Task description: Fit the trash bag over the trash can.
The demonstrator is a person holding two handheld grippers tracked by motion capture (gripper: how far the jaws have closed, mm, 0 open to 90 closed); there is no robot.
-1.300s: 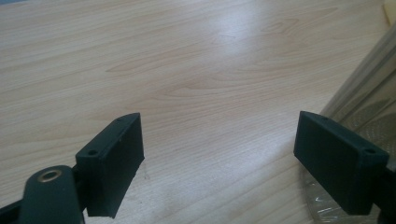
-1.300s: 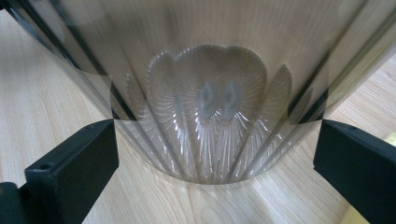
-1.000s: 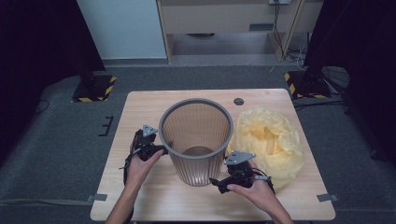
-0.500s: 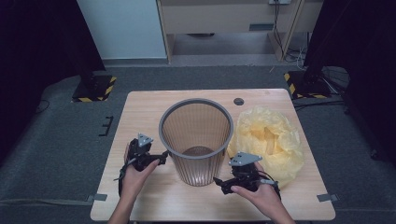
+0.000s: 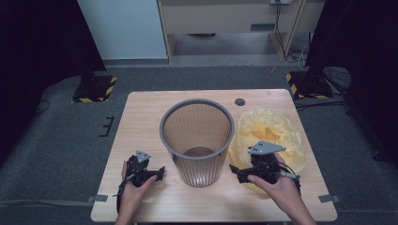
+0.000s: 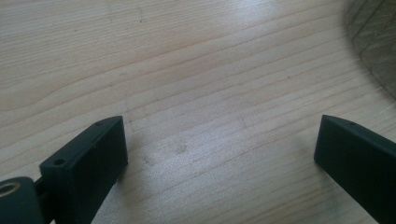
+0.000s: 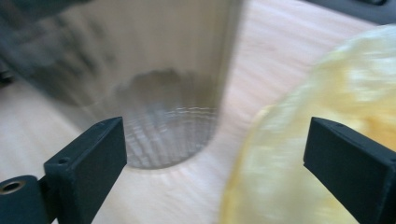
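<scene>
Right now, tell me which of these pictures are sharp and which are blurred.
High view: evenly lit and fairly sharp, dark at the room's sides. Left gripper view: wood grain of the table crisp, with a pale sheen. Right gripper view: smeared, so the mesh bin and yellow bag look soft.

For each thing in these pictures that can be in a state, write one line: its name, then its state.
mesh bin: upright on the table, nothing visible inside.
yellow plastic bag: crumpled, lying on the table beside the bin.
left gripper: jaws open, nothing between them; they have just been opening.
right gripper: jaws open, nothing gripped; they have just been closing slightly.
</scene>
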